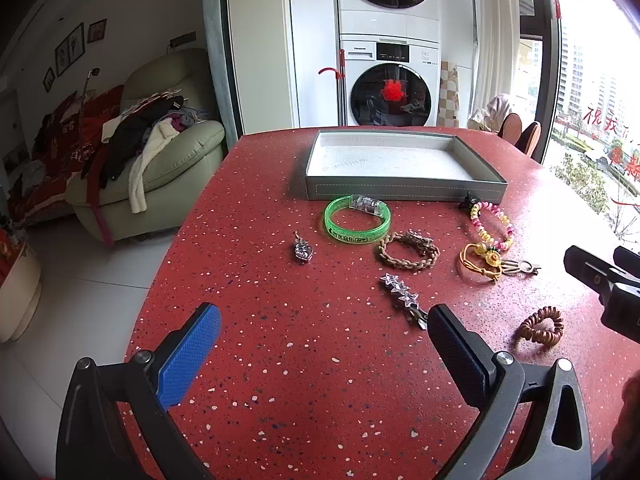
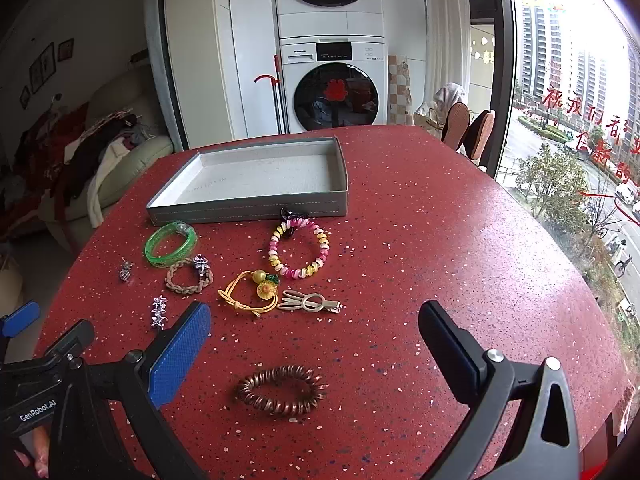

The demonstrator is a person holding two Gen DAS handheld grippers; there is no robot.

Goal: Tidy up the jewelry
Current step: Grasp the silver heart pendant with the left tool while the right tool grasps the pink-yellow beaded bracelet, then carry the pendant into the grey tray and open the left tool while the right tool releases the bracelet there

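A grey tray (image 1: 404,192) (image 2: 248,210) lies empty on the red speckled table (image 1: 300,360). In front of it lie a green bangle (image 1: 357,220) (image 2: 170,245), a braided brown bracelet (image 1: 408,251) (image 2: 189,276), a silver pendant (image 1: 303,249) (image 2: 125,270), a star hair clip (image 1: 403,298) (image 2: 158,312), a pink-yellow bead bracelet (image 1: 491,220) (image 2: 299,254), a yellow cord with a sunflower (image 1: 482,261) (image 2: 252,292), a beige hair clip (image 2: 310,303) and a brown coil hair tie (image 1: 541,327) (image 2: 282,394). My left gripper (image 1: 320,344) is open over bare table. My right gripper (image 2: 314,344) is open just above the coil tie.
A stacked washer and dryer (image 1: 388,60) stand beyond the table's far edge. A pale armchair piled with clothes (image 1: 160,148) is to the left. A large window (image 2: 580,140) runs along the right. The table's right half is bare.
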